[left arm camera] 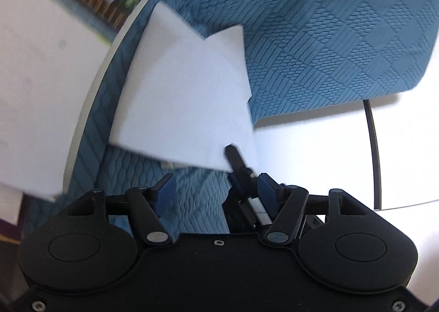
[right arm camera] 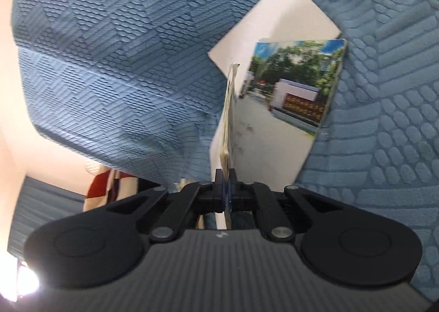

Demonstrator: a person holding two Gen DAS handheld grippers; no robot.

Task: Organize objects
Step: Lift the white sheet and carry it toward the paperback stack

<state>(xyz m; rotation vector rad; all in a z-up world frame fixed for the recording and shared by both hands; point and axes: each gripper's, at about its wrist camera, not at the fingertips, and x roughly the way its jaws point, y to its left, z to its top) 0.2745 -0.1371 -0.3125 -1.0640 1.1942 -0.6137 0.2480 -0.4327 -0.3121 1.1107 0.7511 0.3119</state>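
The right gripper has its jaws fully closed on the lower edge of a thin stack of cards, seen edge-on and rising toward 12 o'clock in the right wrist view. At 1 o'clock from this stack, a photo card showing trees and a low wall lies against the blue textured cushion, overlapping a plain white card at 12 o'clock from it.

The left gripper has its jaws standing well apart with nothing between the pads. In the left wrist view, white cards rest on the blue cushion at 12 o'clock from the jaws; the tip of the other gripper grips their lower corner at 1 o'clock. A blurred photo card sits at 10 o'clock. A white surface lies at 2 o'clock.

Progress assessment: the cards appear partly gathered into one held stack. At least two cards appear to remain outside it, so collection is judged incomplete. The final resting place of the stack cannot be determined.
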